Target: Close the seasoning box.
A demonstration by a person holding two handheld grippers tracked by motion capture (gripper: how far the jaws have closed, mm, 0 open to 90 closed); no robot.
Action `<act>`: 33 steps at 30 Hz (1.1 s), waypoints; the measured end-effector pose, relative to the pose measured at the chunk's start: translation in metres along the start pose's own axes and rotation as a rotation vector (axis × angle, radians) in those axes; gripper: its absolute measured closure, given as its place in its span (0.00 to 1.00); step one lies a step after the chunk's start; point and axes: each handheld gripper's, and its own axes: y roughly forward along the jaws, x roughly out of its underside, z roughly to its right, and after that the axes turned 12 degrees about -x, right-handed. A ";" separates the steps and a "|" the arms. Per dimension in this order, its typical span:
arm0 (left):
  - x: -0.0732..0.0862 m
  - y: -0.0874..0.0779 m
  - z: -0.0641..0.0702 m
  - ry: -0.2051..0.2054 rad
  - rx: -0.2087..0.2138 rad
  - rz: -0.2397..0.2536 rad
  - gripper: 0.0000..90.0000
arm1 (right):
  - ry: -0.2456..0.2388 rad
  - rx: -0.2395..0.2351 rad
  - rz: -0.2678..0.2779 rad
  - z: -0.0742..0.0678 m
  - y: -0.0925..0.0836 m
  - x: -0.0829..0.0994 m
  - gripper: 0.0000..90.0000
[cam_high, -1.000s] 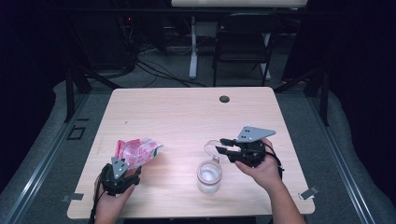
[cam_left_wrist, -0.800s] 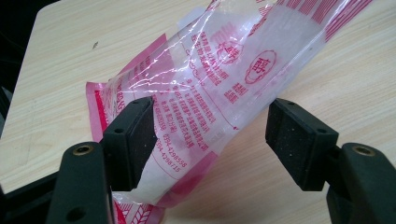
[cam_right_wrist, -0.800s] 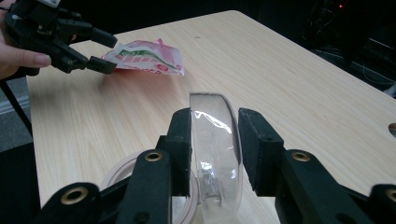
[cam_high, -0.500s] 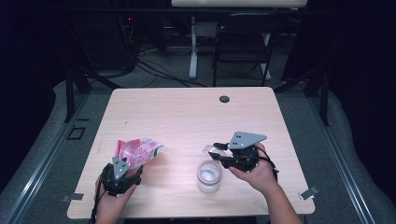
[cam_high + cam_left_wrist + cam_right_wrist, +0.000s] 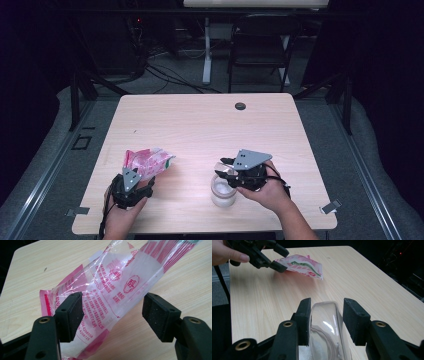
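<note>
So the left gripper (image 5: 134,176) sits at the lower left of the high view, jaws spread wide with the crinkly clear-and-pink printed plastic bag (image 5: 117,290) between them – one pad touches it, the other stands clear, so no real squeeze. The right gripper (image 5: 325,315), lower middle of the high view, has just been opening its jaws – the clear plastic lid (image 5: 325,332) stands between them over the round clear plastic jar (image 5: 222,191) on the light wooden table (image 5: 200,125)
</note>
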 end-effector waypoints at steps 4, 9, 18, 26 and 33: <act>-0.001 0.000 0.001 0.000 0.003 0.007 0.37 | -0.029 0.009 -0.019 -0.005 0.003 -0.001 0.64; -0.002 0.000 0.003 0.016 0.013 0.015 0.37 | -0.027 0.004 -0.015 -0.005 0.004 0.000 0.64; -0.003 0.001 0.008 0.028 0.028 0.016 0.37 | -0.027 -0.001 -0.018 -0.006 0.006 0.001 0.62; -0.004 0.002 0.010 0.043 0.037 0.012 0.37 | -0.032 -0.006 -0.032 -0.008 0.010 0.002 0.58; -0.004 0.002 0.009 0.039 0.036 0.013 0.37 | 0.000 -0.034 -0.029 -0.005 0.010 0.005 0.55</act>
